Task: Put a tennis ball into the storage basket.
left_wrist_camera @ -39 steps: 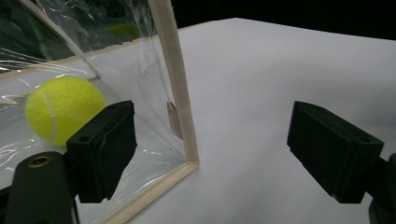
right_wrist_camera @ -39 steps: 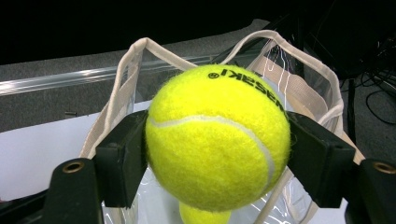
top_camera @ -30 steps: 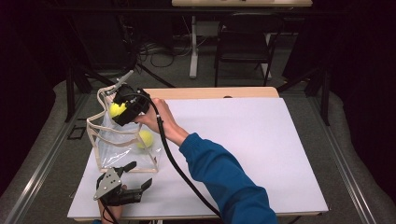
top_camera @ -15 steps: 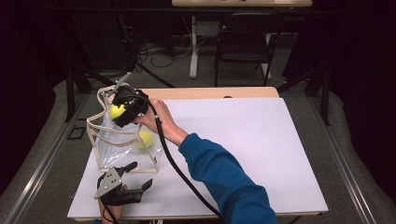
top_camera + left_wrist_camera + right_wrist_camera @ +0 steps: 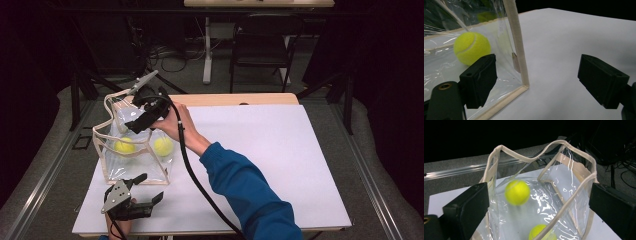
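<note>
Clear tote bag (image 5: pixel 131 150) standing at table's (image 5: pixel 280 165) left edge, two tennis balls inside. We are holding the right gripper (image 5: pixel 142 114) over its mouth, left gripper (image 5: pixel 131 202) beside, both jaws spread, empty. The limp rim could be folding, blocking drops.

Two tennis balls (image 5: pixel 125 145) lie inside the clear bag (image 5: pixel 112 167).

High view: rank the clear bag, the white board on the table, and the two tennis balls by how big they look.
1. White board, by far the largest.
2. Clear bag, standing on the board's left part.
3. The two tennis balls, left and right, inside the bag; they look alike in size, so no ranking between them.
</note>
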